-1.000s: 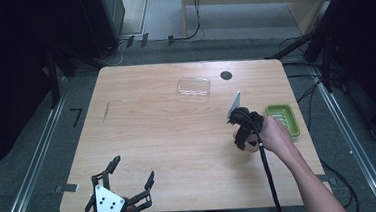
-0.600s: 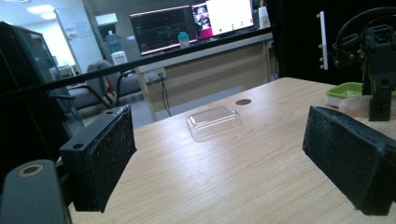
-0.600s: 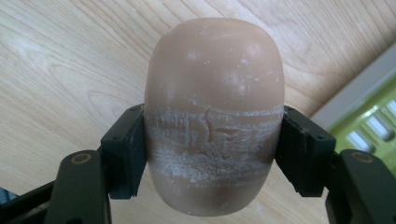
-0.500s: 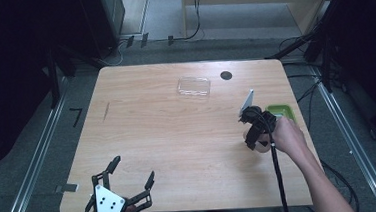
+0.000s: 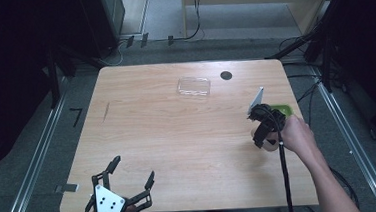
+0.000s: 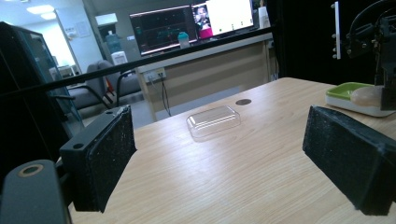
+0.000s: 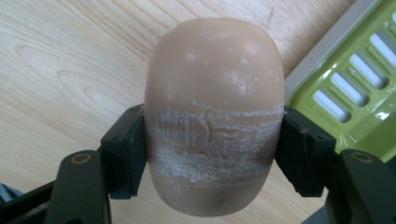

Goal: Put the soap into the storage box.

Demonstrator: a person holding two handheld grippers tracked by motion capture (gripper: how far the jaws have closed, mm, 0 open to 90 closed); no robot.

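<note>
Tan soap bar is pinched between the right gripper jaws at mid-right of the high view, shifted right over the last second to sit just beside the green soap dish. Probably a placement into the dish next. Left gripper idles lower left, jaws spread; clear lid untouched upper centre.

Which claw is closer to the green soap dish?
Right. The right claw, shut on the tan soap, is beside the green soap dish at the table's right edge. The left claw sits open at the near left corner, far across the table from it.
</note>
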